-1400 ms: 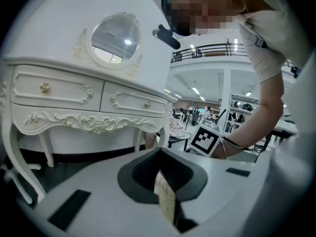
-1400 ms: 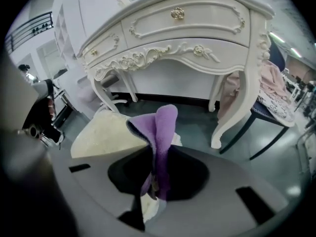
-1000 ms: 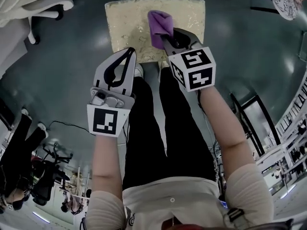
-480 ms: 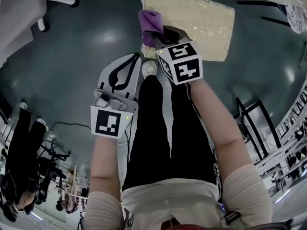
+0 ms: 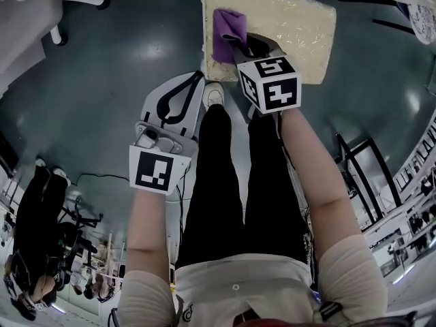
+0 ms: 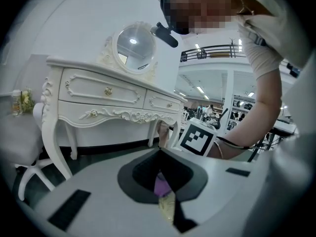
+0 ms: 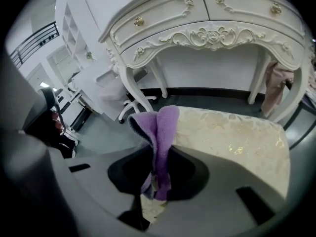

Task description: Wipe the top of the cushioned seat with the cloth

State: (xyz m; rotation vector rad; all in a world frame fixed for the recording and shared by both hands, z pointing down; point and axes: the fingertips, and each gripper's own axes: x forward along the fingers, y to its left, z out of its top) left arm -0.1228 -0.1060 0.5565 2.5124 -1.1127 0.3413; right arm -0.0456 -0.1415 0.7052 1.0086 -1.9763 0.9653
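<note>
Tongs of the right gripper are seen pinching the purple cloth, which is bunched between them and laid on the cushioned seat close to its left edge. The tongs of the left gripper are pressed together on nothing and are held over the floor, off the seat's near left corner. The wiping stroke is judged to be under way, with most of the pale top not yet reached by the cloth. A sweep to the right across the seat is called for next, with the cloth kept flat against the fabric. Compared with half a second ago, the cloth has been moved slightly inward from the left edge, while the left gripper has been kept almost where it was.
</note>
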